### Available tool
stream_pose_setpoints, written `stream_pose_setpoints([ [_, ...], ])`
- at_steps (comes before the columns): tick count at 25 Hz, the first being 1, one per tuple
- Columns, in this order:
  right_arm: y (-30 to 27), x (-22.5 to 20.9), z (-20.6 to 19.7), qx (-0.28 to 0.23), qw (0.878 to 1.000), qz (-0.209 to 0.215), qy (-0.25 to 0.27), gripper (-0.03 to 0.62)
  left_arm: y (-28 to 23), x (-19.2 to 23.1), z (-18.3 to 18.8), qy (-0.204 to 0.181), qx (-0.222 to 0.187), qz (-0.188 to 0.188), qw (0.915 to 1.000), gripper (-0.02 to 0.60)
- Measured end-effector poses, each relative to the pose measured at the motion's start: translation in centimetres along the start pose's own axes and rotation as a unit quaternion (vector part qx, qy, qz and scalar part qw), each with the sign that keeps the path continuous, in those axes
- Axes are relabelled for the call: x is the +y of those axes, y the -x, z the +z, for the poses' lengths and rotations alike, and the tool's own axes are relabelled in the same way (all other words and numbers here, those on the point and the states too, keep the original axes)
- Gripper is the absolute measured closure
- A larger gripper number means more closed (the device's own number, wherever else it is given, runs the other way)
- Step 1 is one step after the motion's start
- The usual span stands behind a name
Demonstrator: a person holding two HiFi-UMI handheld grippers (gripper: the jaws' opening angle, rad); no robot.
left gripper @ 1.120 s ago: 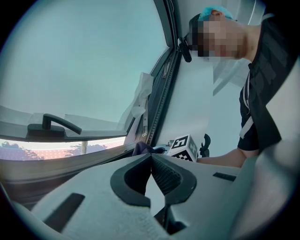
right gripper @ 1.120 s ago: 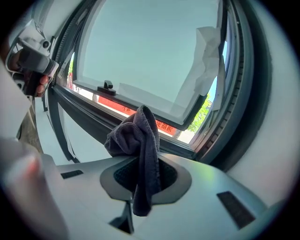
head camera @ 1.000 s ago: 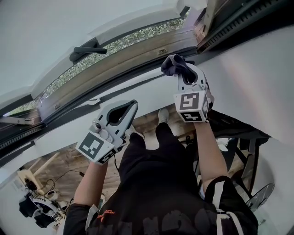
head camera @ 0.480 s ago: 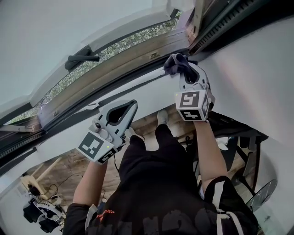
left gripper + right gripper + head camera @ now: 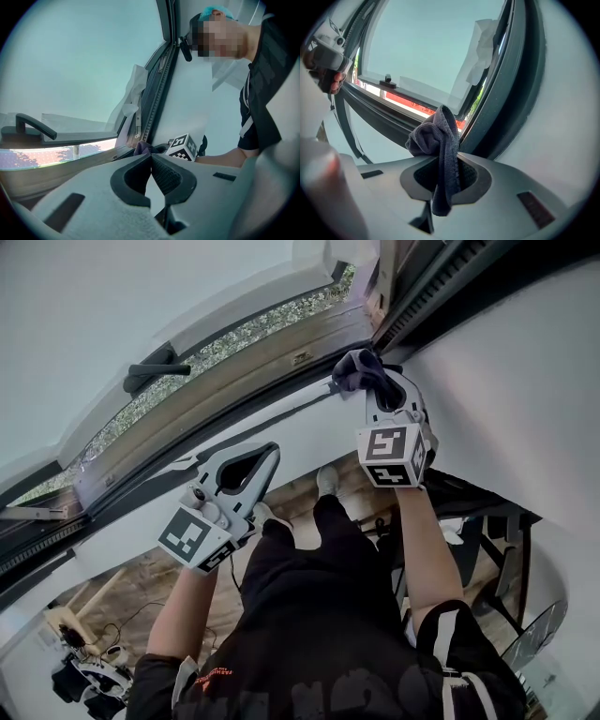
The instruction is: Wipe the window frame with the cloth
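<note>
A dark grey cloth (image 5: 354,369) is bunched at the tip of my right gripper (image 5: 373,382), which is shut on it. The cloth presses against the dark window frame (image 5: 253,407) close to its right corner. In the right gripper view the cloth (image 5: 437,136) hangs between the jaws of the right gripper (image 5: 449,158), in front of the frame (image 5: 508,103). My left gripper (image 5: 270,452) hovers below the white sill, shut and empty. In the left gripper view the left gripper (image 5: 151,157) has its jaws together, with the cloth (image 5: 142,148) beyond them.
A black window handle (image 5: 150,374) sits on the sash to the left. White crumpled paper (image 5: 483,49) clings to the frame's upright. A white wall (image 5: 506,399) rises at right. Below are a wooden floor, cables (image 5: 89,662) and a fan (image 5: 534,638).
The right gripper has slid the cloth to the right along the frame, nearer the corner. The left gripper has hardly moved.
</note>
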State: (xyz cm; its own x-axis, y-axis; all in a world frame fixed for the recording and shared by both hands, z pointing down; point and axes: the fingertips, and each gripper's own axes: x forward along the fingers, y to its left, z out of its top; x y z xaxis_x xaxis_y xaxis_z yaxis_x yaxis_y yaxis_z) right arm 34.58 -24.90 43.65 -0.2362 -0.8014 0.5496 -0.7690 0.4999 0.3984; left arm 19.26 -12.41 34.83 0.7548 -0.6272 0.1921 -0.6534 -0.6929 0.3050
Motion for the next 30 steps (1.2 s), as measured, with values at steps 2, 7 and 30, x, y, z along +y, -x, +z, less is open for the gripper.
stream_pose_setpoints([
  [2,0.1,-0.2,-0.1,0.000,1.000,-0.001,0.000,0.553,-0.2,-0.1,0.1,-0.001,-0.001,-0.002,1.0000,0.560],
  [7,0.6,-0.4,-0.1,0.000,1.000,-0.003,0.002,0.553,-0.1,-0.2,0.3,-0.004,-0.004,-0.002,1.0000,0.560],
  [30,9.2,6.6,12.0,-0.146,0.986,0.083,-0.009,0.553,10.0,0.0,3.8,-0.027,-0.072,0.060,0.9952,0.560],
])
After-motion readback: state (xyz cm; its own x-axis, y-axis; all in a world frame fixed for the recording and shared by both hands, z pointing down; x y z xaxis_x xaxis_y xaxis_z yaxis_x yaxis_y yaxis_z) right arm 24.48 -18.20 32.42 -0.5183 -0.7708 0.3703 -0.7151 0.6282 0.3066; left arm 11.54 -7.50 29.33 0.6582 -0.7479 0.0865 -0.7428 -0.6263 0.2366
